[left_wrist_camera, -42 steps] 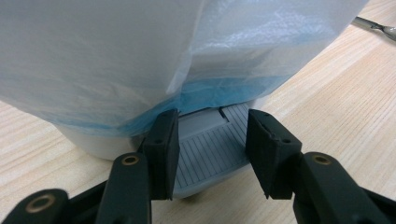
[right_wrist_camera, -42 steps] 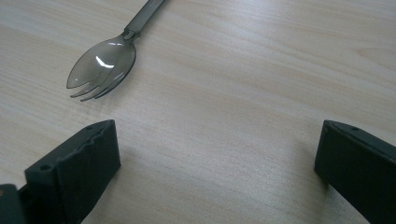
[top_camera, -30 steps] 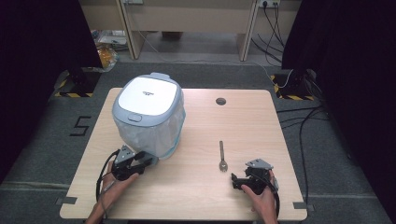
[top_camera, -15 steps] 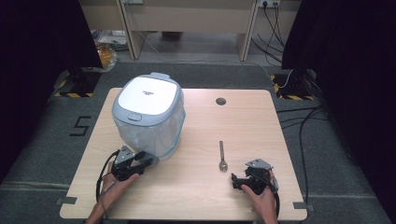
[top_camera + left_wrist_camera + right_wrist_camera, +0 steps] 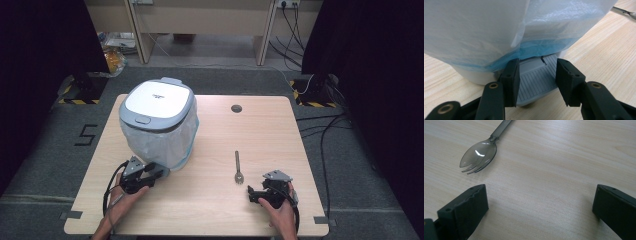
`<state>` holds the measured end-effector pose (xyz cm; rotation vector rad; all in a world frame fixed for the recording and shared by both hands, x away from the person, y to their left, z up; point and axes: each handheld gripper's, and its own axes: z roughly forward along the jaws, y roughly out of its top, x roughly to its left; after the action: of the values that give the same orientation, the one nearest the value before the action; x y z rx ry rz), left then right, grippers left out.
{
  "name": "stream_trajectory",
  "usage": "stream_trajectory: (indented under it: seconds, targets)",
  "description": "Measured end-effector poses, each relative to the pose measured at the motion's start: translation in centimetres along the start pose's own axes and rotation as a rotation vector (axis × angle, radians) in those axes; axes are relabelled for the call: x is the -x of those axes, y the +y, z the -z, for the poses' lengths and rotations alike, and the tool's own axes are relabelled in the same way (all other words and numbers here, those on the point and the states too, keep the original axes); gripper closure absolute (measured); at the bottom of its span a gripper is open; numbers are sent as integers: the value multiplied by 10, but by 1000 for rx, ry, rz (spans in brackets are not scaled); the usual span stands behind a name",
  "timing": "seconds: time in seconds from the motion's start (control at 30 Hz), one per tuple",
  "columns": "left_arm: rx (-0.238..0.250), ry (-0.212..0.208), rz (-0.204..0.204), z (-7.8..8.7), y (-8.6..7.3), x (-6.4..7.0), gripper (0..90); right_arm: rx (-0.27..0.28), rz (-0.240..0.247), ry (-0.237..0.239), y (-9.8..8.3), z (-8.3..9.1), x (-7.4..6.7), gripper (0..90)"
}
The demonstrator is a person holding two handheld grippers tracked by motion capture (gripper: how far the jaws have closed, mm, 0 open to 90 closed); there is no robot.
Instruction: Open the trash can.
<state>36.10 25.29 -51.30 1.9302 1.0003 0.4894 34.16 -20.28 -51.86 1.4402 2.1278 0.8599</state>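
Note:
A white-lidded pedal bin lined with a translucent blue bag stands at the table's left. At its foot, my left gripper lies low on the table, its jaws closed on either side of the bin's grey ribbed pedal. In the left gripper view the left gripper has both pads against the pedal's edges. A dark metal spork lies right of centre, bowl toward me. My right gripper rests just right of it, open and with nothing held. In its own view the right gripper stands wide apart, the spork ahead of the left jaw.
The wooden table has a round cable hole at the back. Cables run over the grey floor to the right. The spork's handle shows beyond the bin in the left gripper view.

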Motion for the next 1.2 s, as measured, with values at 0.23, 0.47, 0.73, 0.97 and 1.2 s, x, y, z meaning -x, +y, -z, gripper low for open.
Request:
stream_trajectory:
  seconds: [0.23,0.47,0.73,0.97,1.2]
  targets:
    - [-5,3,-4,-1,-1,1,539,0,0,0,0,0,0,3]
    - [-18,10,-15,-3,-2,1,539,0,0,0,0,0,0,3]
    - [-35,24,-38,-6,-4,3,537,0,0,0,0,0,0,3]
    - [-34,20,-29,-7,-4,3,537,0,0,0,0,0,0,2]
    - [-32,21,-29,-7,-5,3,537,0,0,0,0,0,0,2]
